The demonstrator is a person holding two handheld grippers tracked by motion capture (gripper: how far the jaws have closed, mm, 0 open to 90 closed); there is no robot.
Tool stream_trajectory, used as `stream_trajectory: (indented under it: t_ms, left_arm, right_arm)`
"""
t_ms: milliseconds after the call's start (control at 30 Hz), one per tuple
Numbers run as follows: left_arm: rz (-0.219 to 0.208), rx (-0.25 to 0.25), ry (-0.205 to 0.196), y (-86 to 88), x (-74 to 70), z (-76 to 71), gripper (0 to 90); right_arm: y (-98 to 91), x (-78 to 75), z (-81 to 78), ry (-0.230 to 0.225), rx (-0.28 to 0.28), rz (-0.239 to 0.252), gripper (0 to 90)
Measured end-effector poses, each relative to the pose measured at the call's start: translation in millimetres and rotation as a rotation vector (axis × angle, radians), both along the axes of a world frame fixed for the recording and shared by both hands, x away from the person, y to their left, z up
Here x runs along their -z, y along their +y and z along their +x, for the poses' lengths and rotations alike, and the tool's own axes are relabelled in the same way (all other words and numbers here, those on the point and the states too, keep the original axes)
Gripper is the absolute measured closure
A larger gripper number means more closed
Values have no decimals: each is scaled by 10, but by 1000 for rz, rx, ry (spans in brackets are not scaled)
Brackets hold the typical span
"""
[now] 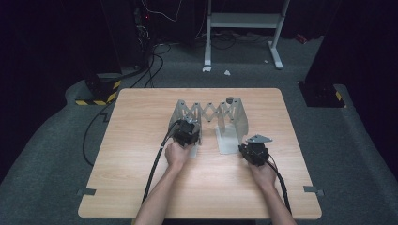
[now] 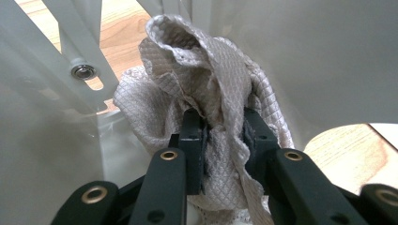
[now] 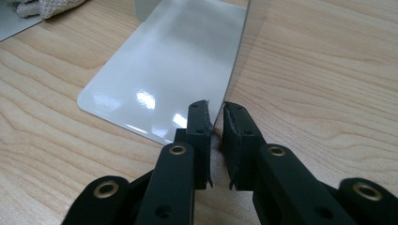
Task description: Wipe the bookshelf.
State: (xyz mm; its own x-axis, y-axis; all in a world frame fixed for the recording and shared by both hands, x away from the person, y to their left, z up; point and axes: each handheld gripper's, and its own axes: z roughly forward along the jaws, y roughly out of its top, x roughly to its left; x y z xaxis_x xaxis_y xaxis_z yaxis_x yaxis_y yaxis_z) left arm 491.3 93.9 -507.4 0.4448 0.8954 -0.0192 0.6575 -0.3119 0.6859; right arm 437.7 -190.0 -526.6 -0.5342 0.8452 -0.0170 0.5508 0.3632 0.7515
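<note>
Now, left tongs: clamped on crumpled quilted cloth, pressed against the metal rack.
Right tongs: clamped on the rack's upright end plate, desk beneath.

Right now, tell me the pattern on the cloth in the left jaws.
The cloth is pale grey with a small diamond weave, clearest in the left gripper view.

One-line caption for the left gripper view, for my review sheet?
Left gripper clamps a quilted grey cloth against the white expandable metal rack on the wooden table.
</note>
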Motion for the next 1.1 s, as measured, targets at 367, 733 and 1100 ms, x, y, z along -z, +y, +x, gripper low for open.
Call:
stream_trajectory:
  t_ms: [367, 733, 1100]
  left_arm:
    - [-25, -15, -14, 11, -123, -6, 735]
    - [-57, -29, -77, 56, -415, 1, 734]
    - [-80, -51, -106, 72, -593, -10, 734]
  right_arm:
    - [-1, 0, 1, 3, -2, 4, 812]
    - [-1, 0, 0, 3, -4, 4, 812]
    - [2, 0, -2, 5, -4, 5, 811]
